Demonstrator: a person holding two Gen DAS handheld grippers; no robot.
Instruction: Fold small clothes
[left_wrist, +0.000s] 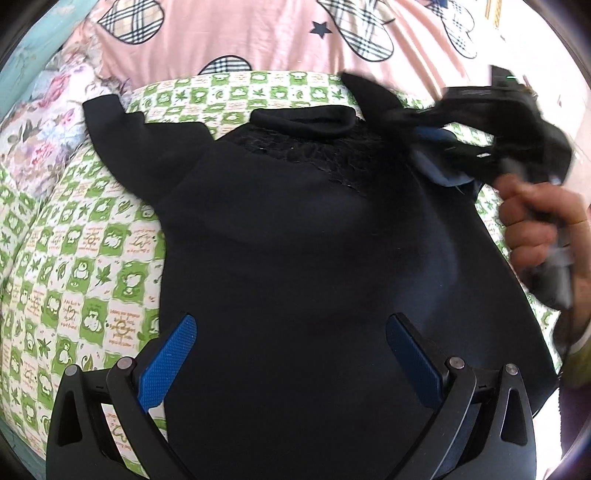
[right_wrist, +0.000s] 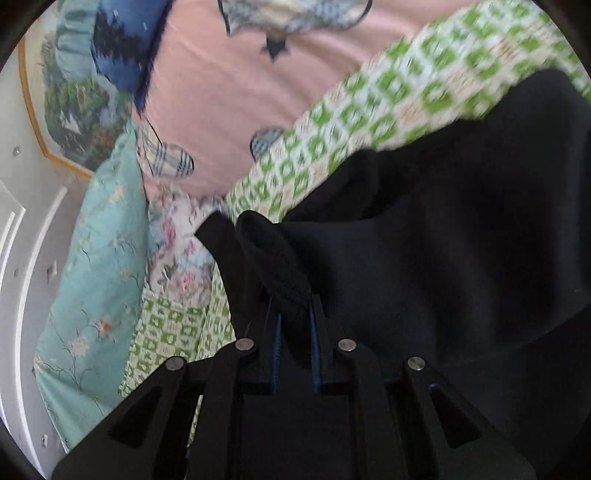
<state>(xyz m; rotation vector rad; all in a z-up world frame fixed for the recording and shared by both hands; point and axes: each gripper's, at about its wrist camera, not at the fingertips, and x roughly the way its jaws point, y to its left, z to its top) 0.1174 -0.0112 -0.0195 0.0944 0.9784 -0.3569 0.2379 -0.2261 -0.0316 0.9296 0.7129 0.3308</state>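
Here we see left gripper (left_wrist: 291, 354) wide open over black sweater (left_wrist: 295, 240); right gripper (right_wrist: 295, 321) clamps its sleeve (right_wrist: 273, 258).

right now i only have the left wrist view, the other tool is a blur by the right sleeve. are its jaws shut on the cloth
Observer: Yes. In the right wrist view the right gripper is shut on a bunched fold of the black top.
Operator: is that fold lifted or flat
Observer: Lifted. The pinched cloth stands up from the jaws, with the green checked blanket showing beyond it.
Operator: anything past it i can't see
Observer: A framed landscape picture hangs on the wall, beyond a teal floral pillow.
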